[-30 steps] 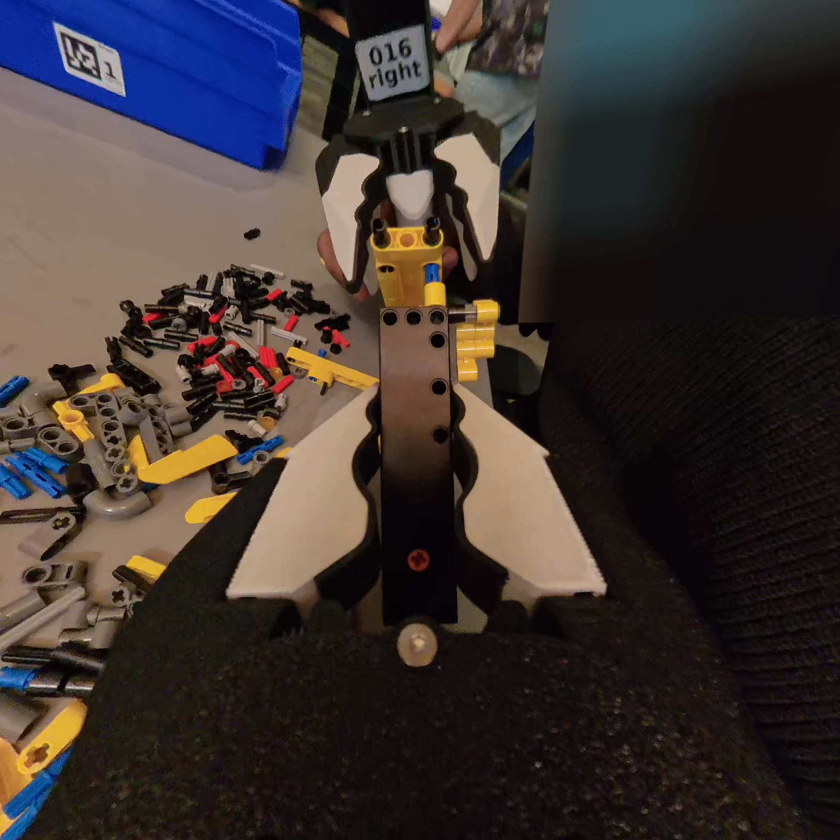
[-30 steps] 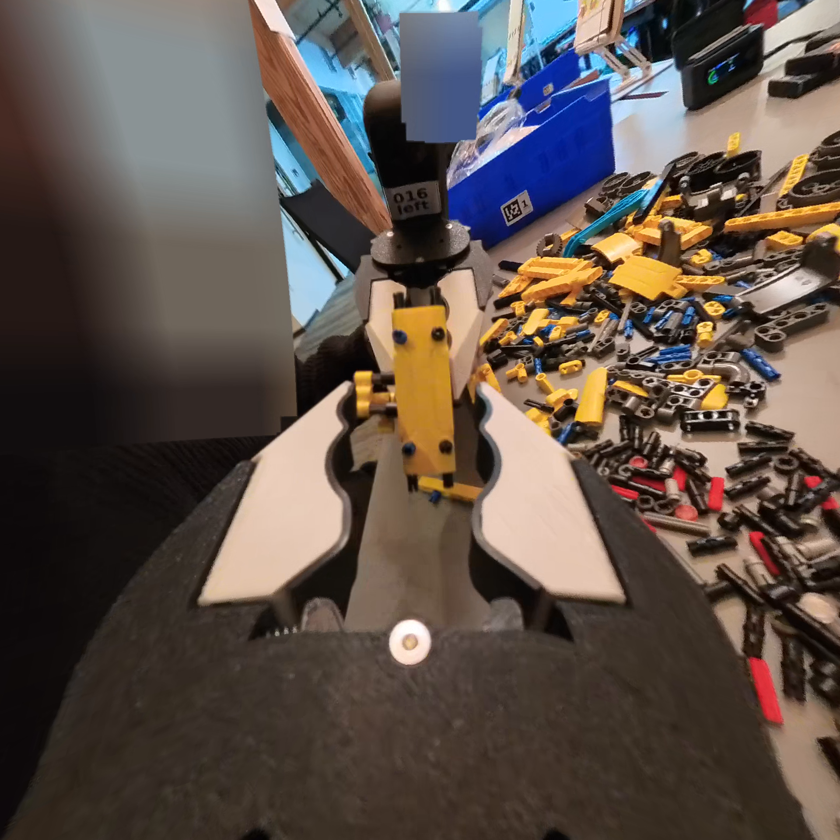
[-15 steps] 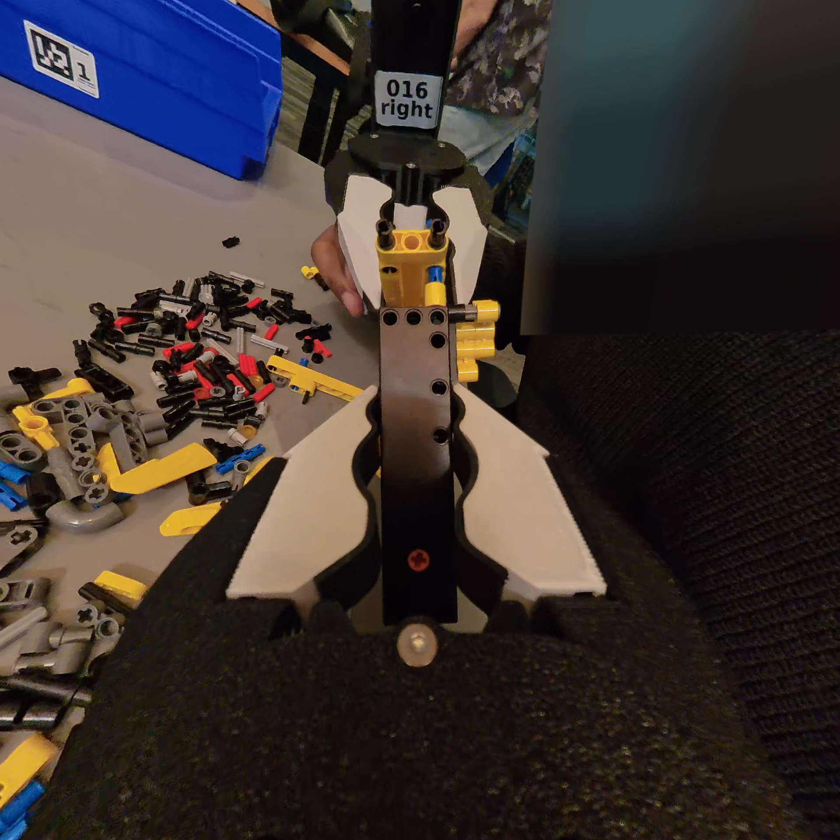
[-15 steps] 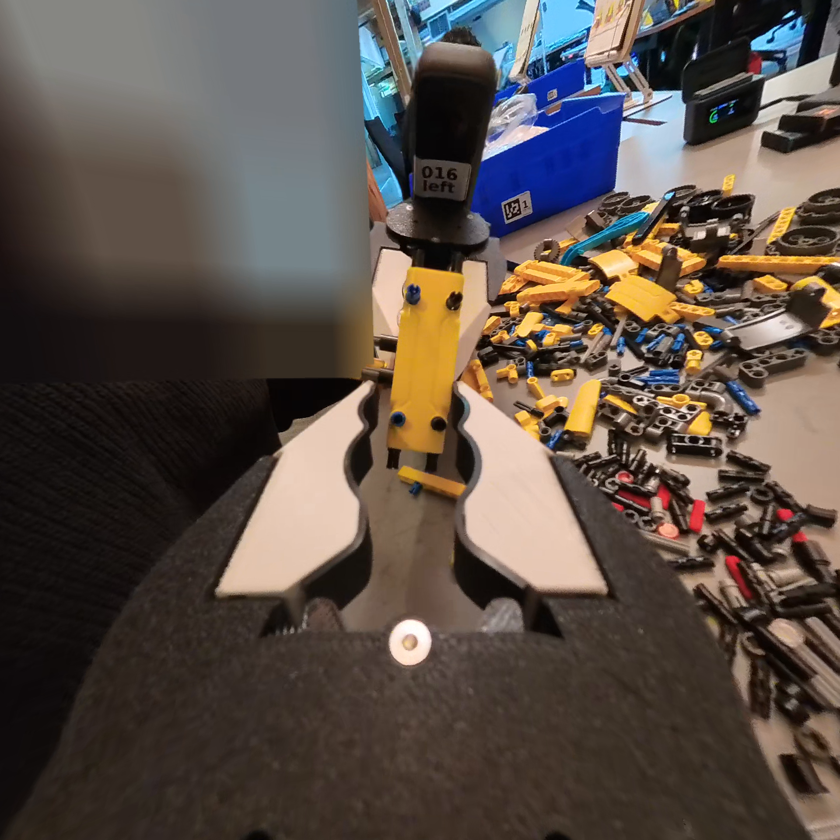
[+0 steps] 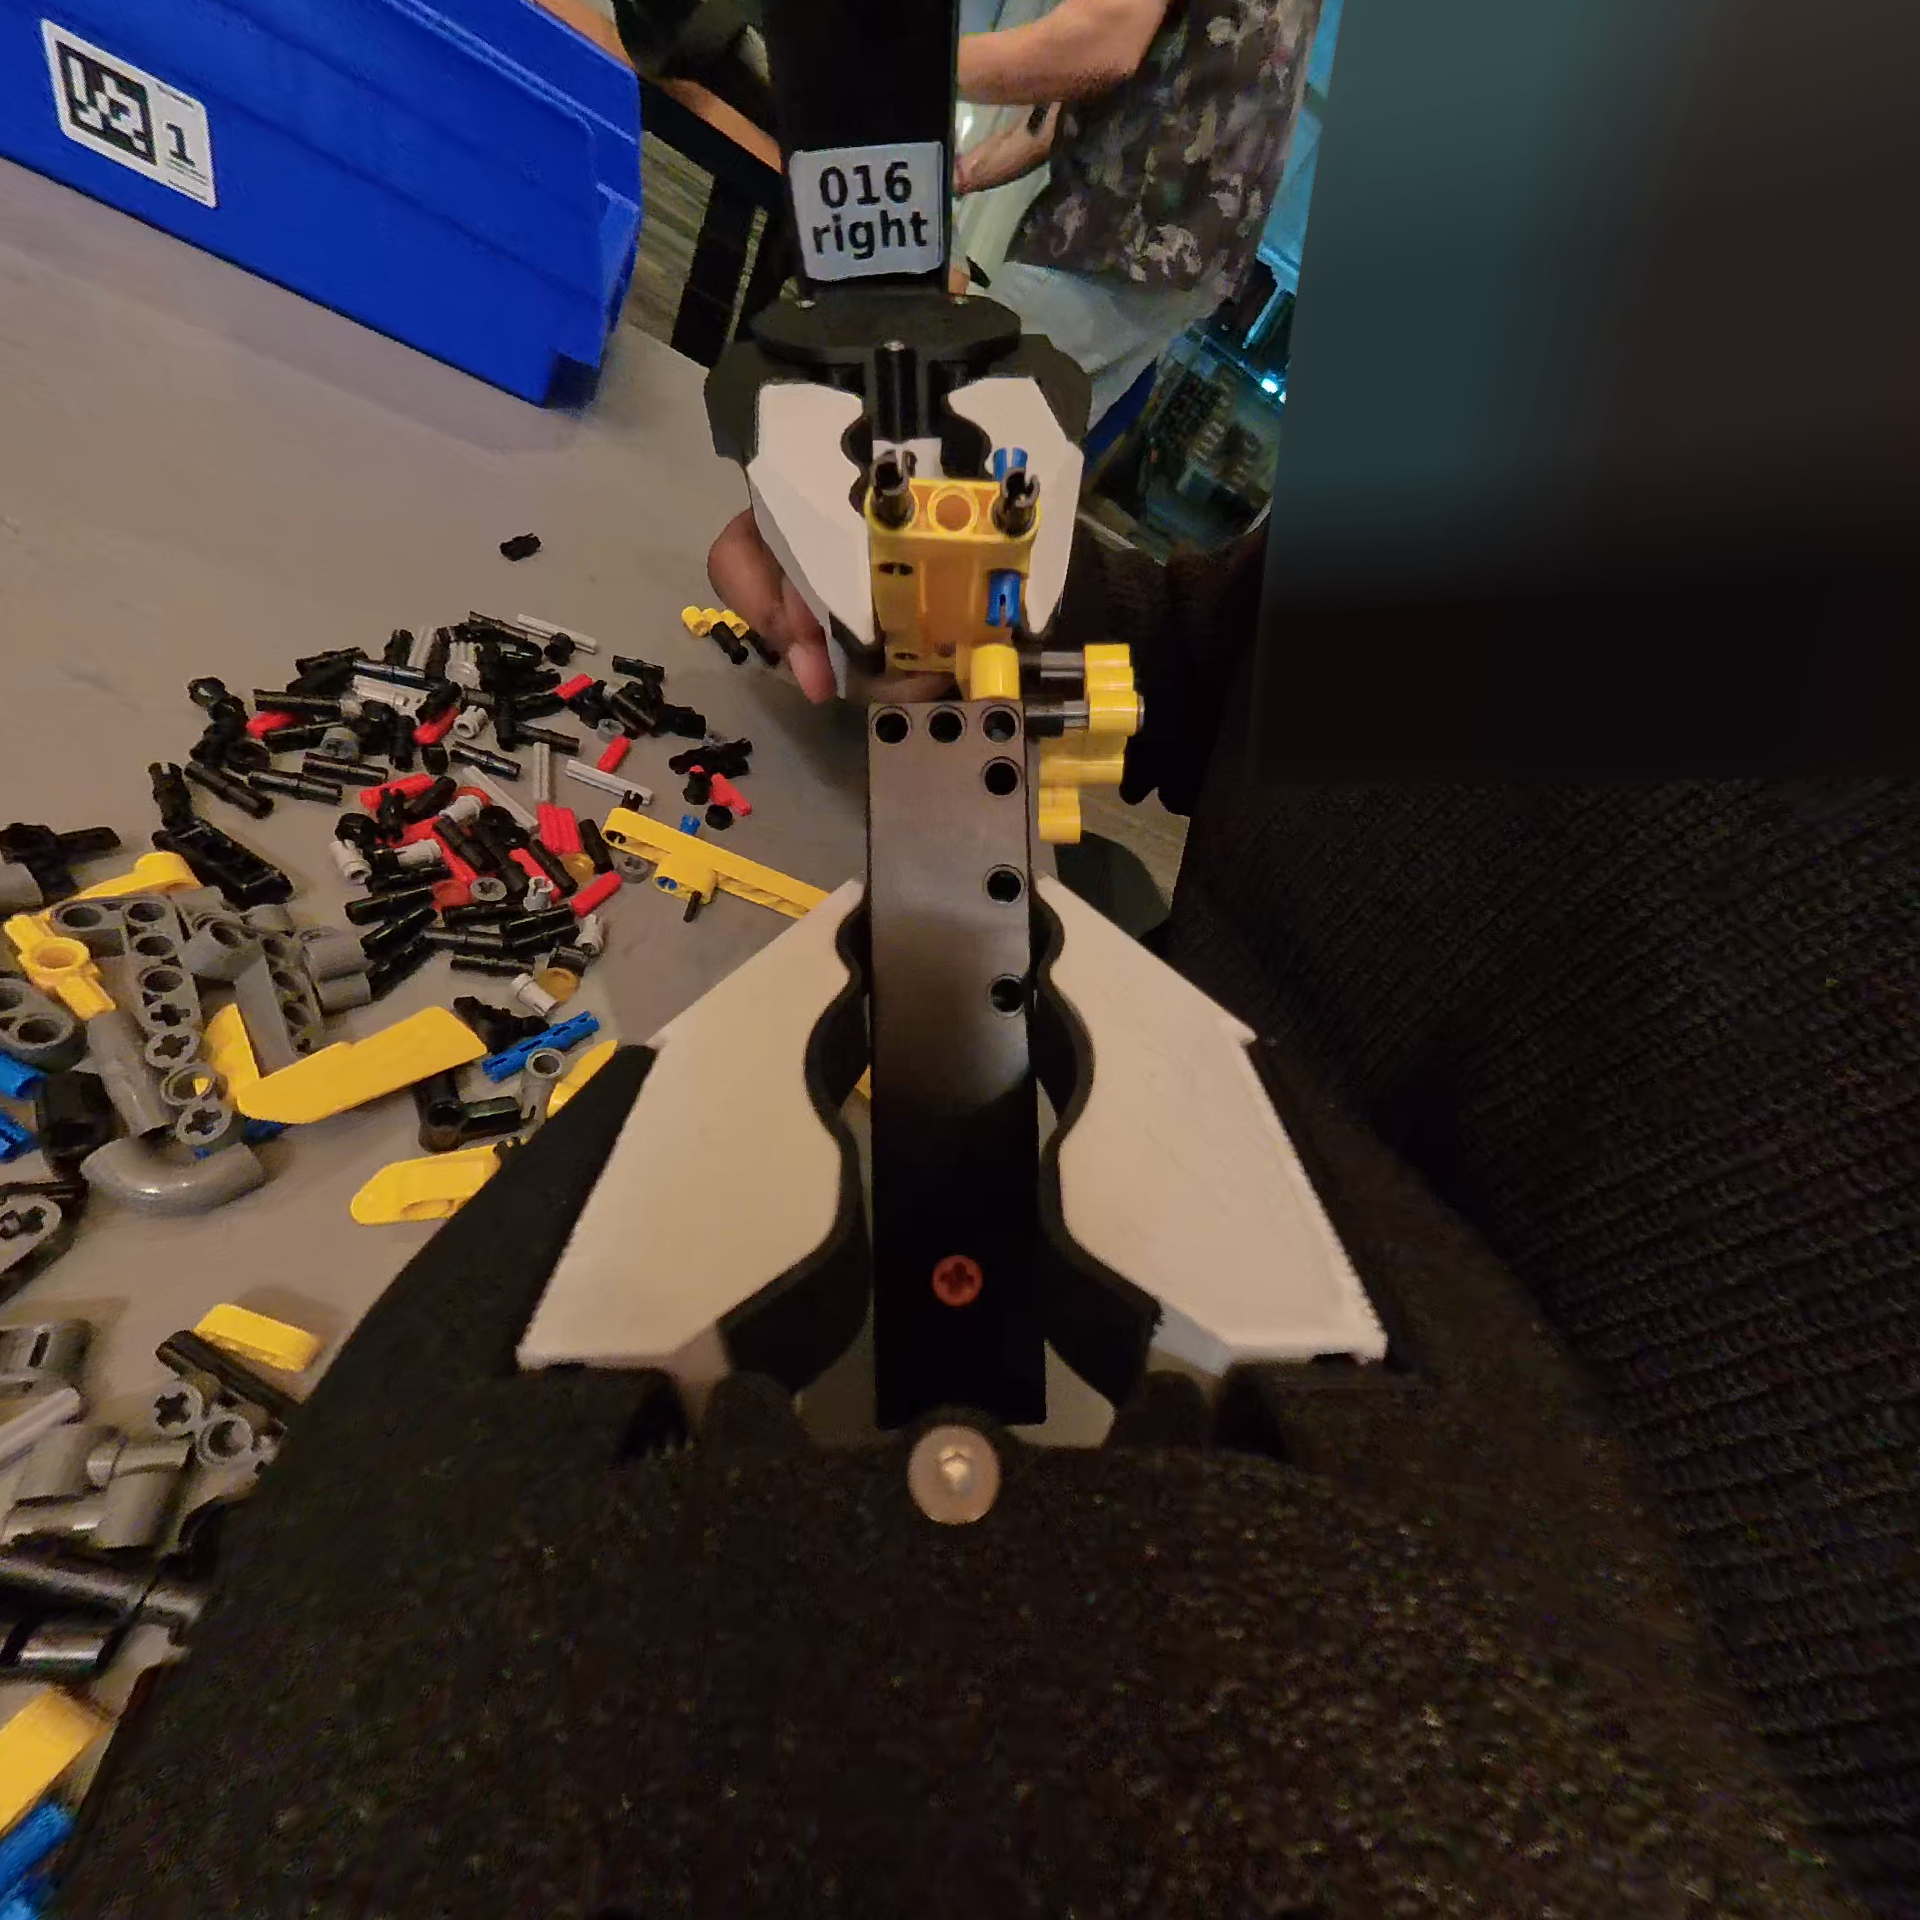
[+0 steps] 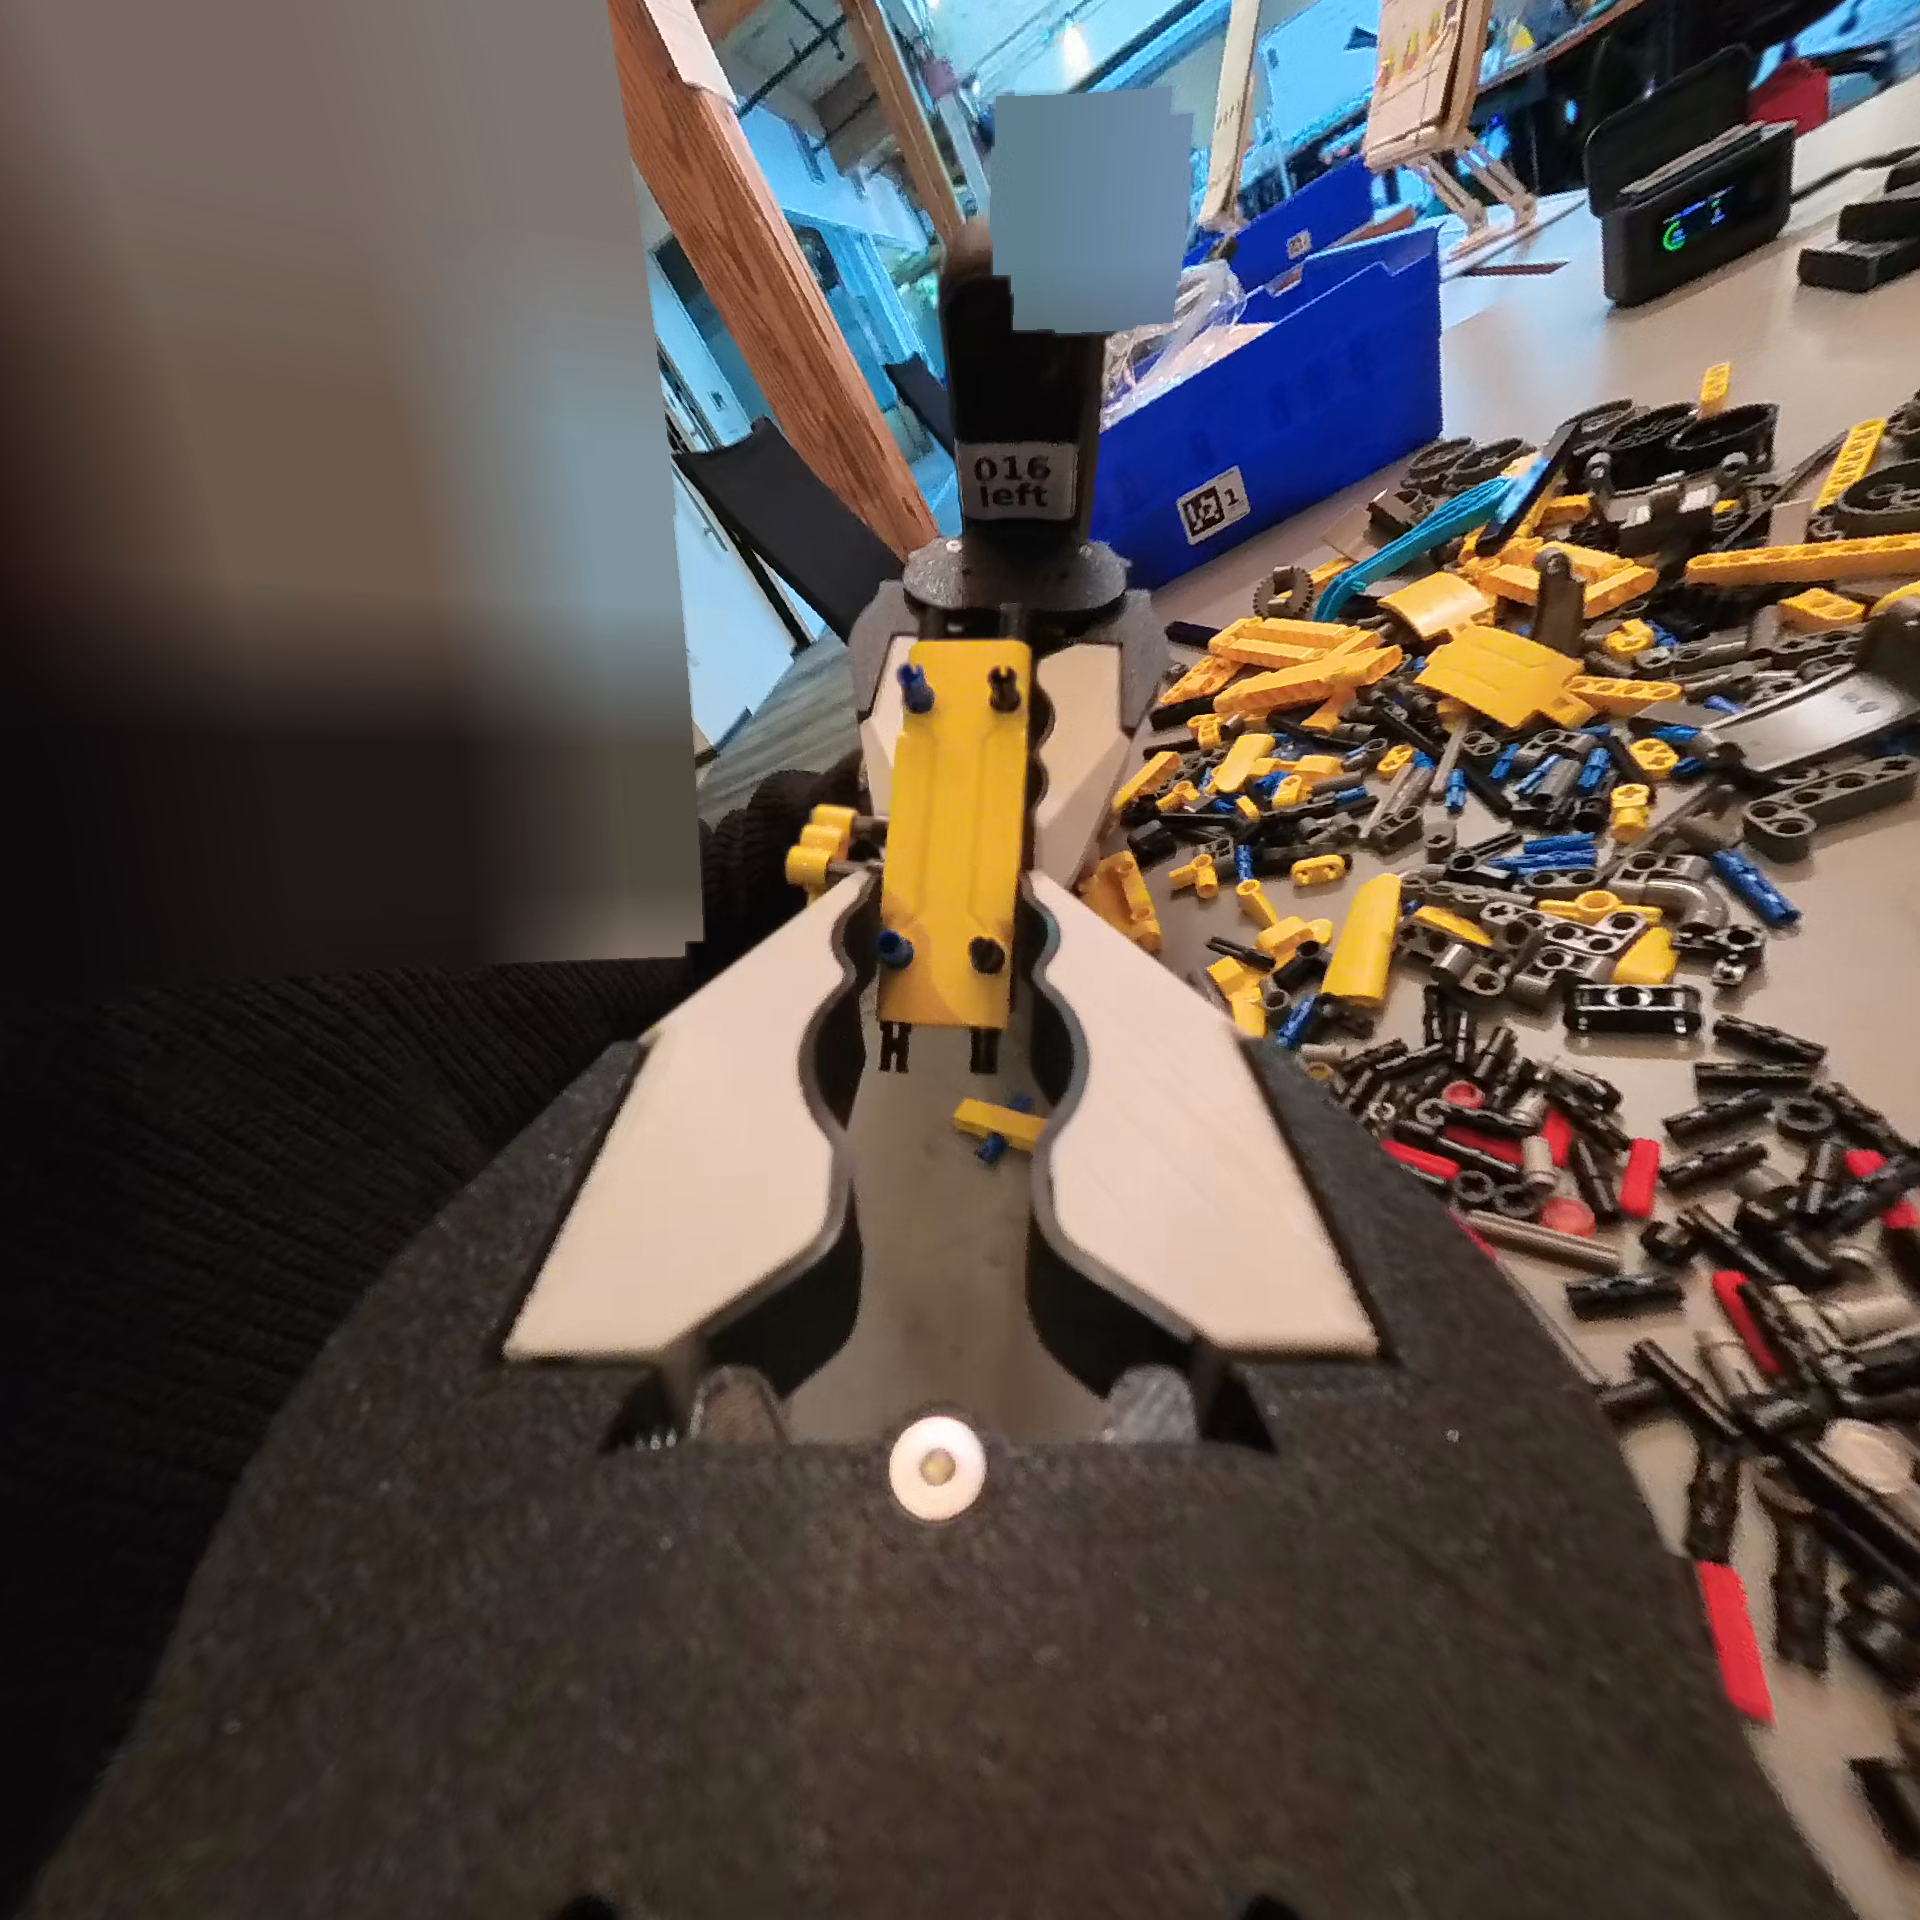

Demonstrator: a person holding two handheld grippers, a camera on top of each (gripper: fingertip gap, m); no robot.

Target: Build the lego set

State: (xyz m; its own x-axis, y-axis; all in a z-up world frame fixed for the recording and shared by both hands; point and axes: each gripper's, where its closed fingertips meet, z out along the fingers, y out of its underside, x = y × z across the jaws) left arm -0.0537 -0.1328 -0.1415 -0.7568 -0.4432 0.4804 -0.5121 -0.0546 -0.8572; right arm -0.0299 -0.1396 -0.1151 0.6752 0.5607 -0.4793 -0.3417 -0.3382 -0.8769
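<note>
Left wrist view, left to right: blue bin (image 5: 364,156) in the upper left on the grey table (image 5: 208,499); below it a spread of loose parts (image 5: 416,831), black, red, grey and yellow, reaching the left edge. At centre the left gripper (image 5: 951,935) has its white fingers pressed tight on both sides of a black beam (image 5: 951,1091) that runs up the middle of the frame. At the beam's far end sits a yellow block (image 5: 951,566), and the right gripper (image 5: 935,634) comes down on it from upper centre, fingers closed against its sides; a hand (image 5: 769,613) shows just behind that gripper. A small yellow connector (image 5: 1086,748) juts from the beam's right edge; dark knit sleeve (image 5: 1558,1143) fills the right.

Right wrist view, left to right: sleeve at lower left; connector (image 6: 821,847) poking out left of centre. The right gripper (image 6: 945,914) is closed on the near end of a yellow panel (image 6: 951,831), whose far end sits in the left gripper (image 6: 966,748); beam and panel look like two faces of one build, gripped at both ends and held clear of the table. A short yellow beam (image 6: 997,1120) lies on the table between the near fingers. Blue bin (image 6: 1299,416) right of centre; the parts pile (image 6: 1558,831) covers the right; a dark device (image 6: 1694,208) stands in the upper right.
</note>
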